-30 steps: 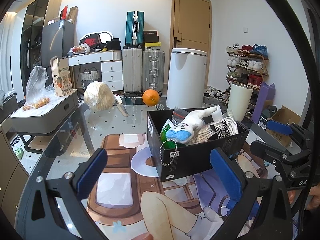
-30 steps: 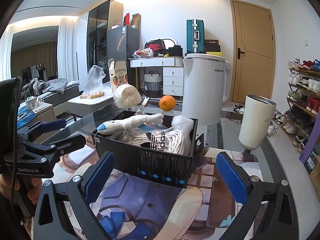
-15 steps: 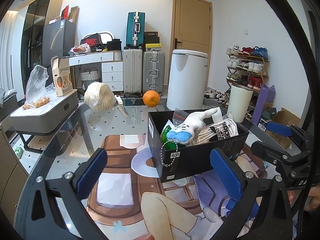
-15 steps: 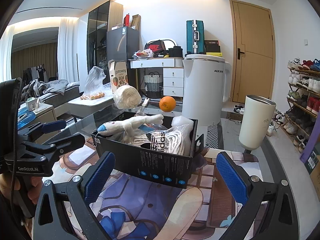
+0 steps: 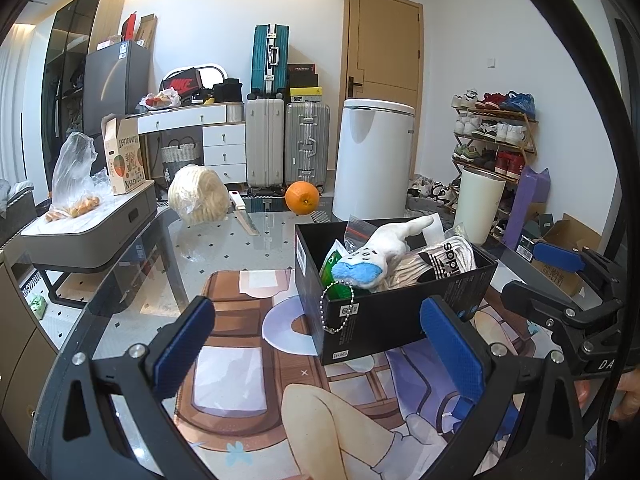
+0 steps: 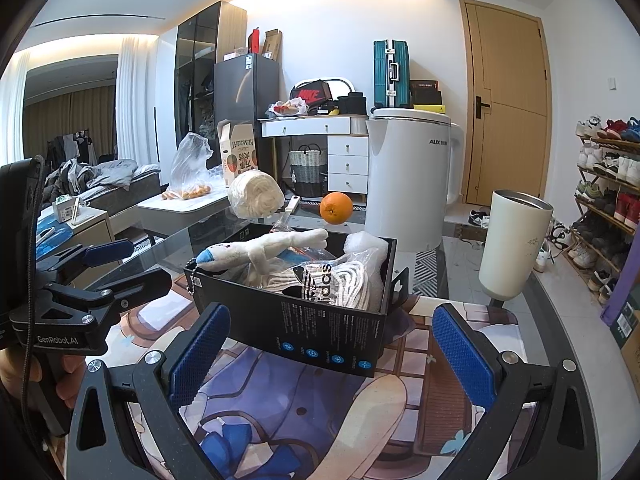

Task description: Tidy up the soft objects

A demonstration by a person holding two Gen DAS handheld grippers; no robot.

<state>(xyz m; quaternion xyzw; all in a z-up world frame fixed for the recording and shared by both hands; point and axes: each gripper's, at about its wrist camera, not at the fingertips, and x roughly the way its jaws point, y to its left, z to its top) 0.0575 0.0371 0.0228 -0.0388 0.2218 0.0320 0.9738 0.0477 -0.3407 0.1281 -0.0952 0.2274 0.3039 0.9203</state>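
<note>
A black cardboard box (image 5: pixel 400 312) (image 6: pixel 304 332) stands on a printed mat on the glass table. It holds a white plush toy with a blue tip (image 5: pixel 376 252) (image 6: pixel 256 250), bagged white Adidas socks (image 5: pixel 444 258) (image 6: pixel 328 280), a green item (image 5: pixel 332 268) and a ball chain (image 5: pixel 338 308) over the rim. My left gripper (image 5: pixel 316 344) is open and empty, a little short of the box. My right gripper (image 6: pixel 332 352) is open and empty, facing the box's long side. Each gripper shows in the other's view, the right one (image 5: pixel 560 280) and the left one (image 6: pixel 104 268).
A wrapped pale bundle (image 5: pixel 198 200) (image 6: pixel 256 194), a knife (image 5: pixel 245 218) and an orange (image 5: pixel 303 198) (image 6: pixel 336 208) lie at the table's far side. A cream tumbler (image 6: pixel 512 248) (image 5: pixel 478 206) stands right of the box. A white bin (image 5: pixel 372 160) stands beyond the table.
</note>
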